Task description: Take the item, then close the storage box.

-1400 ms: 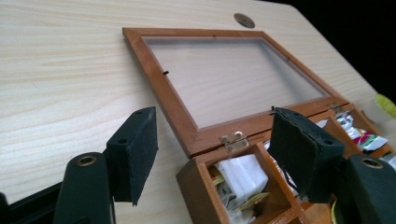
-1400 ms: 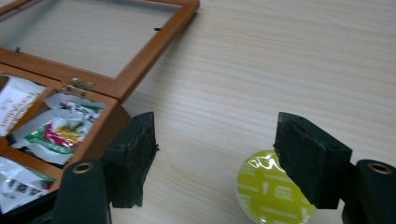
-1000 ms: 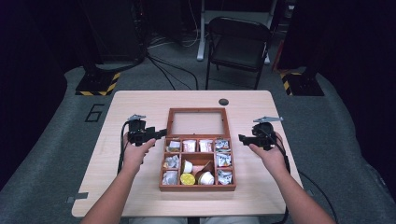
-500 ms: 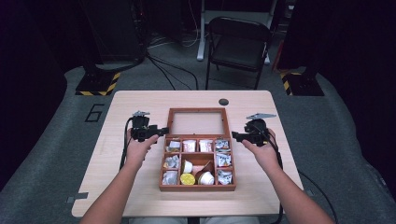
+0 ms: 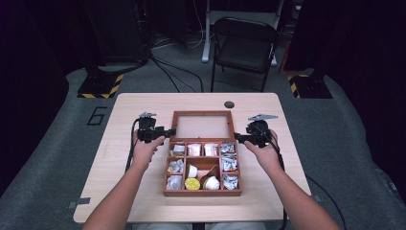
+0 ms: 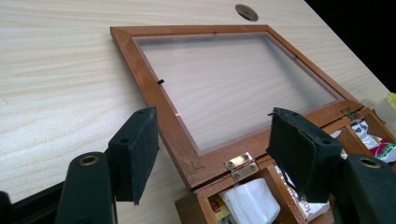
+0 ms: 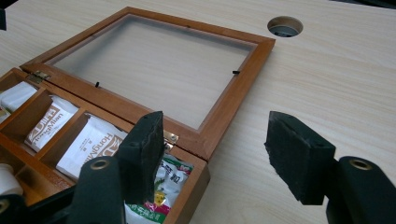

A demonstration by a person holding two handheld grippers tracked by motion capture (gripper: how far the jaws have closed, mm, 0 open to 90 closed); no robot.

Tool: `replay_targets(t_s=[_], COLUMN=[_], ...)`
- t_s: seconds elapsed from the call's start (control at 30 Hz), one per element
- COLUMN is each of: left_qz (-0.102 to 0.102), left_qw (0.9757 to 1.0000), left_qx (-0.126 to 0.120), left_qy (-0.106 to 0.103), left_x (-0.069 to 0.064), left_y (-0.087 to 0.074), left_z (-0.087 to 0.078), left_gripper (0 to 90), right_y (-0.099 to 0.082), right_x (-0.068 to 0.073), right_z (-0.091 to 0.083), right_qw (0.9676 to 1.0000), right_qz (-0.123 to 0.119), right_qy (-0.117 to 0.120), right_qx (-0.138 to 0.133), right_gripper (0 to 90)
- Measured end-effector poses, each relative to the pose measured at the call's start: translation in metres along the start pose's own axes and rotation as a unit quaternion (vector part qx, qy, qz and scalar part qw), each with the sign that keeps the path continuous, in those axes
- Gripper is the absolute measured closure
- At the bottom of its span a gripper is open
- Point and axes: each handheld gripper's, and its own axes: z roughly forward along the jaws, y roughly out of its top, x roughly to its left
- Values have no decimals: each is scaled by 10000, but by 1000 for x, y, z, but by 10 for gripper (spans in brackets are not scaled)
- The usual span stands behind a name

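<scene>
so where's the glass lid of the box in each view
High view: glass lid lies flat at table centre, behind the compartments, between both grippers.
Left gripper view: glass lid spans the upper middle, beyond the jaws.
Right gripper view: glass lid sits upper left.
Shared landmark: round table hole, just past the lid's far edge.

Both arms reach forward; the left tool (image 5: 171, 131) and right tool (image 5: 235, 138) point inward, jaws partly apart and just closing a little on nothing

Reddish-brown wooden box (image 5: 202, 192) with clear-paned lid (image 5: 203, 126) on pale wood-grain table (image 5: 143, 105); black foam fingers (image 6: 140, 144).
</scene>
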Motion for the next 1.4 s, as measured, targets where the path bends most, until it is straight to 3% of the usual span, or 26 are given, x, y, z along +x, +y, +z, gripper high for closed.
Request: replay_targets(t_s=[0.37,0.67,0.83,1.0,1.4], left_qz=[-21,-31,-140,-23,-124], left_qw=[10000,9999,9999,9997,9997], left_qx=[59,112,94,185,210], left_qy=[-8,45,27,130,101], left_x=[2,4,8,6,7], left_y=[2,1,1,0,-1], left_z=[6,10,13,16,22], left_gripper=[329,327,325,327,326], right_y=[4,7,9,10,10], right_x=[6,3,3,3,2], right_z=[8,15,20,26,38], right_qw=[9999,9997,9994,9994,9988], right_qz=[82,173,277,270,363], right_qy=[116,151,182,199,275], right_qx=[6,47,71,111,172], right_gripper=[373,372,360,358,346])
